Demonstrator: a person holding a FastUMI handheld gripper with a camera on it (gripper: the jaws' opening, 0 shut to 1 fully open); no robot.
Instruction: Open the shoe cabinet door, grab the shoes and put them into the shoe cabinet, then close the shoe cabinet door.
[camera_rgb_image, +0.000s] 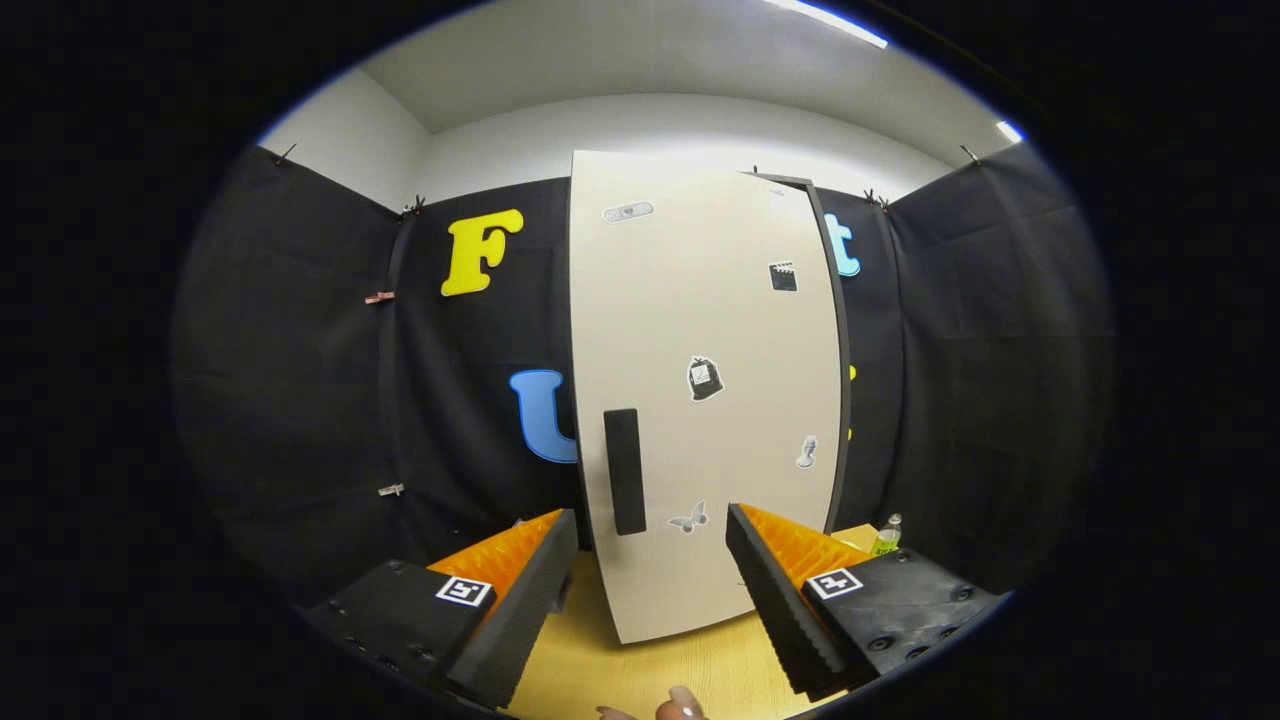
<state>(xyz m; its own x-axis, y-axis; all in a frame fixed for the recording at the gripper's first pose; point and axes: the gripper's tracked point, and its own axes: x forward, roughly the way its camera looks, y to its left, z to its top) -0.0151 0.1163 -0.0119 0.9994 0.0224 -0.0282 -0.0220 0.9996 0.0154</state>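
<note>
Gripper (650, 560): fingers spread apart, nothing between them, aimed at the door's lower part, as if lined up on the handle
Cabinet door (720, 330): one pale panel, seemingly shut; this fits shoes either not yet stowed or already inside
Handle (624, 471): one dark upright bar just beyond the fingers, near the door's left edge
Stickers: about six, scattered on the door
Bottle (886, 536): one, beside the cabinet
Fingertips (684, 702): a person's, below the gripper
Shoes: whereabouts cannot be told

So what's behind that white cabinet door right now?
The cabinet door covers the inside; no shelves or shoes visible. Past its right edge, a dark frame strip and bottle. The gripper is open.
</note>
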